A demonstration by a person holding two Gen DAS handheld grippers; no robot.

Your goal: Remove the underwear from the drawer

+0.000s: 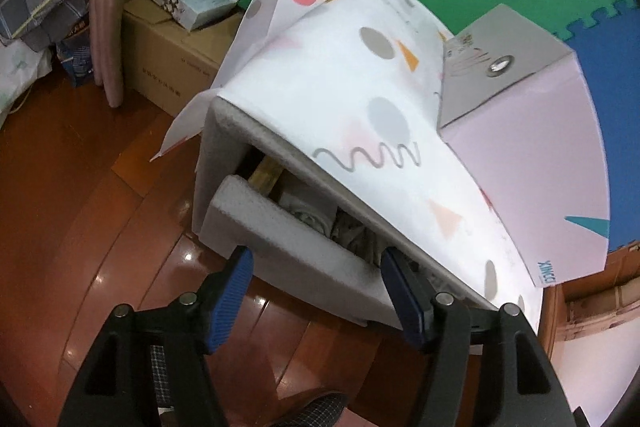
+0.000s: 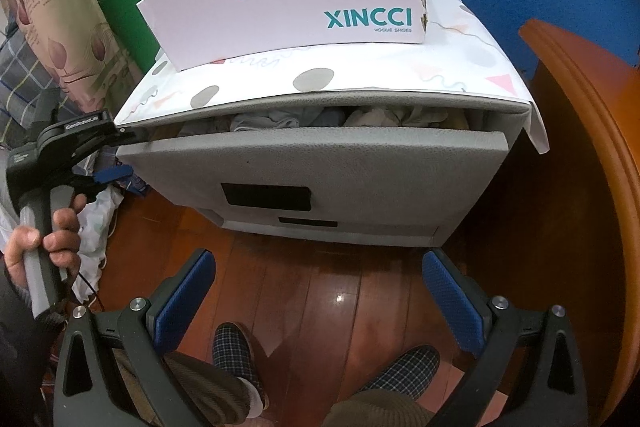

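I find the underwear (image 2: pixel 280 121) still bunched inside the part-open drawer (image 2: pixel 320 163), both jaws standing open and empty, so I would widen the drawer with the left gripper (image 1: pixel 316 287) at its corner before reaching in with the right gripper (image 2: pixel 316 291).

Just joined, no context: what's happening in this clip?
A person is at a grey drawer unit with a tool in each hand. The top drawer is ajar, with bunched clothes showing in the gap. The left tool is open at the drawer's left corner, straddling the front edge. The right tool hangs open over the floor, holding nothing. Nothing is out yet.
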